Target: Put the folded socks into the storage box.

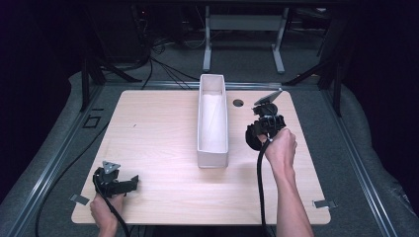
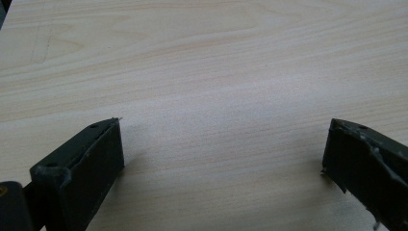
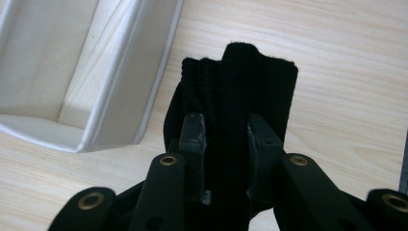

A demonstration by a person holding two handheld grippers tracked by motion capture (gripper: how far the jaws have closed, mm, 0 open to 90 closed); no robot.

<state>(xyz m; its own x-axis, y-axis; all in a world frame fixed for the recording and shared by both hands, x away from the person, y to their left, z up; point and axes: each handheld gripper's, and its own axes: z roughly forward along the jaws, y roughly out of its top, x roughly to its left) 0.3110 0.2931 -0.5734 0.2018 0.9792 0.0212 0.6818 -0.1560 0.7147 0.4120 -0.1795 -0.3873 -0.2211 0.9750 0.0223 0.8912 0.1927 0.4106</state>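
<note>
My right gripper (image 3: 225, 129) is shut on a folded black ribbed cloth (image 3: 243, 91), which sticks up past the fingertips and hangs over the table. In the high view this right gripper (image 1: 259, 134) is held above the table just right of the long white box (image 1: 213, 158), with the black cloth (image 1: 253, 136) bunched at its jaws. My left gripper (image 1: 132, 181) rests near the front left corner of the table, pointing right. Its jaws stand wide apart in the left gripper view (image 2: 221, 149), with bare wood between them.
The white box (image 3: 115, 96) is open-topped, narrow and runs from mid-table to the back edge. A round cable hole (image 1: 238, 103) lies right of it. The wooden table (image 1: 158, 133) has metal clips at its front corners. Cables and a desk frame lie beyond.
</note>
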